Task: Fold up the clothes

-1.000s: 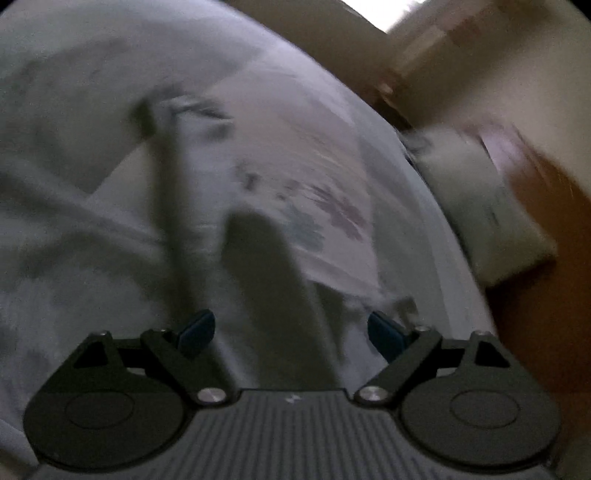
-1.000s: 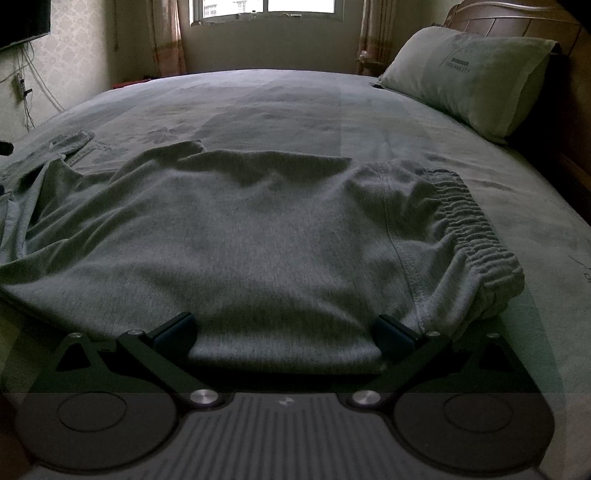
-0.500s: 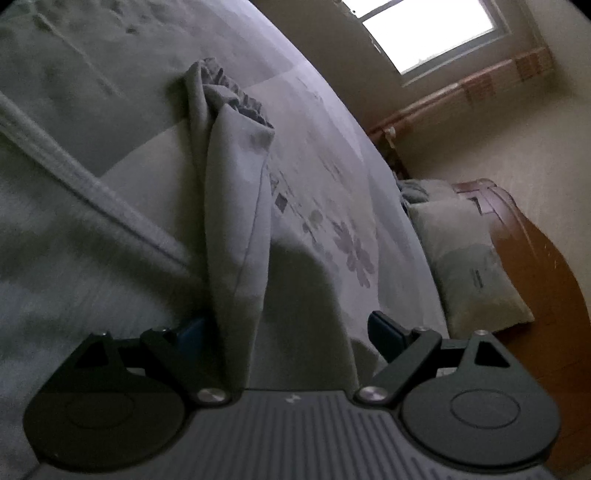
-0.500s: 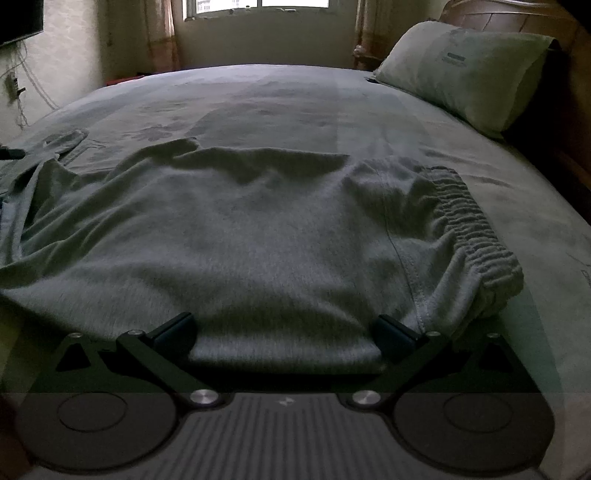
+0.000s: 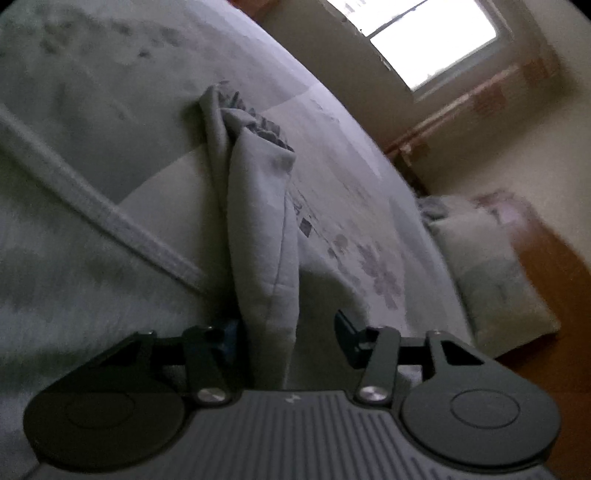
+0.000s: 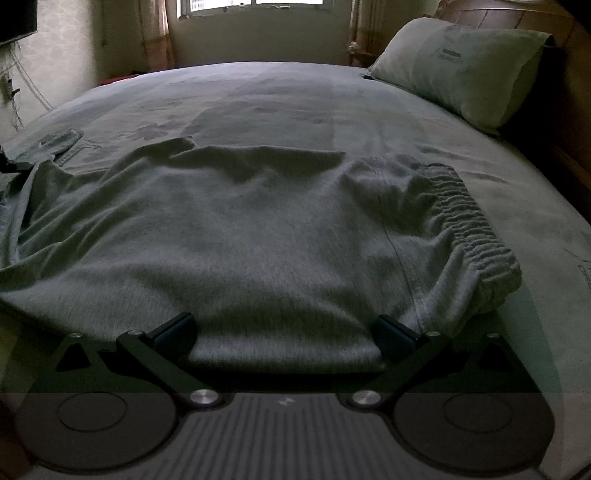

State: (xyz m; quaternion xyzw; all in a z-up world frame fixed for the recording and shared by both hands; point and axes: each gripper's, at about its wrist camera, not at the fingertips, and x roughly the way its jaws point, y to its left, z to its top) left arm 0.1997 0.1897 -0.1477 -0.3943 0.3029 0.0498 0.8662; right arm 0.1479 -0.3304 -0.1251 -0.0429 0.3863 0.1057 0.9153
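Grey trousers lie spread across the near half of the bed, elastic waistband bunched to the right in the right wrist view. Cloth rumpled, shallow folds over the middle. A trouser leg shows in the left wrist view as a narrow raised fold running away over the sheet, its gathered cuff at the far end.

Left tongs: jaws have just been closing, leg fold between them. The fold lies against the left finger; a gap remains on the right side, so no pinch yet. View tilted and a little blurred.

Right tongs: spread wide, low at the near hem of the trousers. Cloth edge sits between the two fingers, but the pads do not press on it.

Sheet carries a faint flower print. Pillow at the head of the bed, right side, against a wooden headboard. Window on the far wall, curtain beside it. Cables hang on the left wall.
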